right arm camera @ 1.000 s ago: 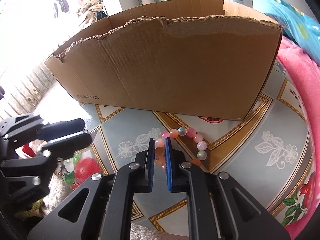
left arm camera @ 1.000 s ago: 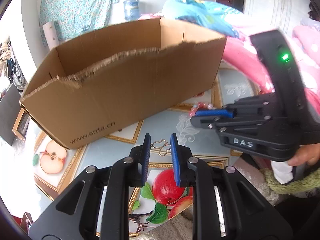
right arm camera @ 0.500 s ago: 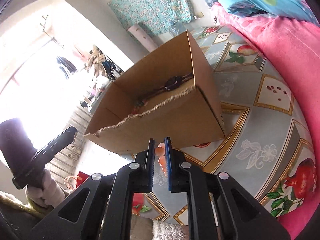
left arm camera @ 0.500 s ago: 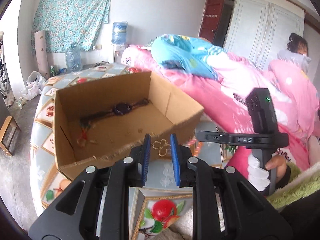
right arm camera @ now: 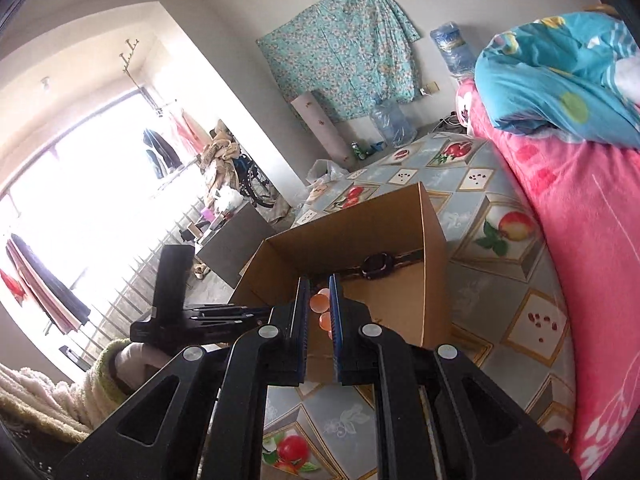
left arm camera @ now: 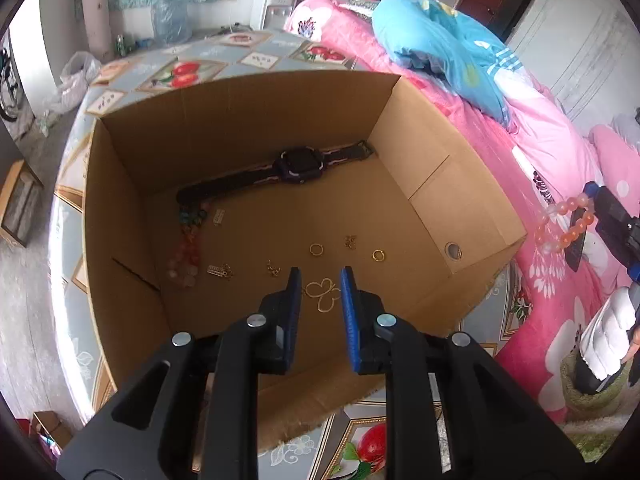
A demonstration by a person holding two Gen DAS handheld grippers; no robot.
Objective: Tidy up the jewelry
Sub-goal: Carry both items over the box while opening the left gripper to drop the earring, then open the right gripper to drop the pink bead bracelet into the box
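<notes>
Transfer step of the sorting task: the right tongs (right arm camera: 319, 312) are clamped on a bead bracelet (left arm camera: 568, 222) of pink and orange beads, held in the air beside the cardboard box (left arm camera: 472, 184), while the left tongs (left arm camera: 320, 292) pinch a thin gold butterfly-shaped wire piece (left arm camera: 323, 293) above the box floor. The box already holds a watch (left arm camera: 298, 164), rings and small gold pieces (another bead string lies by its left wall). The next move likely calls for carrying each item over a bare patch of the box floor and parting the tongs there.
</notes>
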